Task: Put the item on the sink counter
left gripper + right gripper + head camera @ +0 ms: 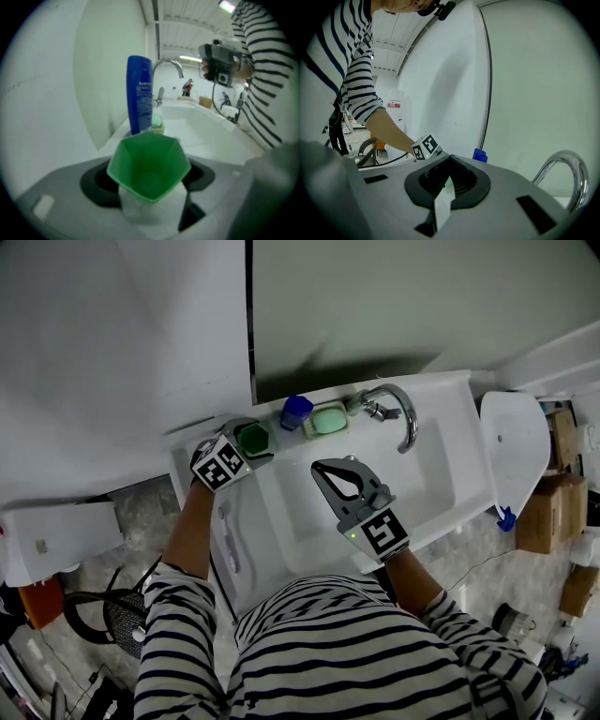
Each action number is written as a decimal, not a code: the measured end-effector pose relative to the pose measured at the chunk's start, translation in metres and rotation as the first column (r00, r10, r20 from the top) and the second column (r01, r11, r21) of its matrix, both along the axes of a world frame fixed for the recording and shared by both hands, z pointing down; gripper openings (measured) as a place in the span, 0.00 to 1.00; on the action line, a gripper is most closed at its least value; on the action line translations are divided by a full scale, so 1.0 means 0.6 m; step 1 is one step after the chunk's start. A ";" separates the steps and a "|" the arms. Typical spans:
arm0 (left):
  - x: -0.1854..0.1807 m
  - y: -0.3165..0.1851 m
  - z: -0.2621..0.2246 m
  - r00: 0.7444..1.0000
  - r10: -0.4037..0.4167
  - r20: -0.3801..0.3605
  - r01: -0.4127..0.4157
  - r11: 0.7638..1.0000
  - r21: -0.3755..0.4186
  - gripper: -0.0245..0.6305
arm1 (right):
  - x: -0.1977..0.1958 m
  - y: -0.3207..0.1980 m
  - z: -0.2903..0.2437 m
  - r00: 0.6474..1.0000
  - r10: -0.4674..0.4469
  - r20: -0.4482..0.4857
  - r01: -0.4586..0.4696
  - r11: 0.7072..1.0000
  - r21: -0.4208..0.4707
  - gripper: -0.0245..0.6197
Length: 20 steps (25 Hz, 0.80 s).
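The green cup (253,438), faceted and five-sided at its rim, stands on the glossy white bench (441,388) just beside a tall blue plastic bottle (296,412). The left tongs (242,448) are spread wide around the cup. The right tongs (333,470), pressed together and empty, hover over the basin (431,474) near the curved chrome tap (401,413).

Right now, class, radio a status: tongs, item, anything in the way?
Left tongs wide around green cup. Right tongs shut, empty. Cup looks set on sink counter. Blue bottle close beside it.

Overhead and jaw-level views, shared faucet (409,423)
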<state>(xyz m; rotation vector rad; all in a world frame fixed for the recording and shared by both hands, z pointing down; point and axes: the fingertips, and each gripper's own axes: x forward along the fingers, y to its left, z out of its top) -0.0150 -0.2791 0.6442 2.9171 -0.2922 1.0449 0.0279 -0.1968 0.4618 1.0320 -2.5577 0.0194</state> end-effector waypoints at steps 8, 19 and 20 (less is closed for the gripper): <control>-0.011 -0.008 -0.035 0.998 -0.047 -0.036 0.049 0.997 0.059 0.59 | -0.002 0.002 -0.004 1.000 -0.009 -0.009 0.009 1.000 0.000 0.05; -0.048 0.020 -0.108 0.968 -0.236 -0.090 0.246 0.962 0.123 0.60 | -0.012 0.028 -0.033 0.999 -0.033 0.016 0.033 0.999 0.041 0.05; -0.051 0.029 -0.113 0.964 -0.246 -0.097 0.257 0.959 0.122 0.60 | -0.011 0.032 -0.036 0.999 -0.035 0.022 0.034 0.998 0.045 0.05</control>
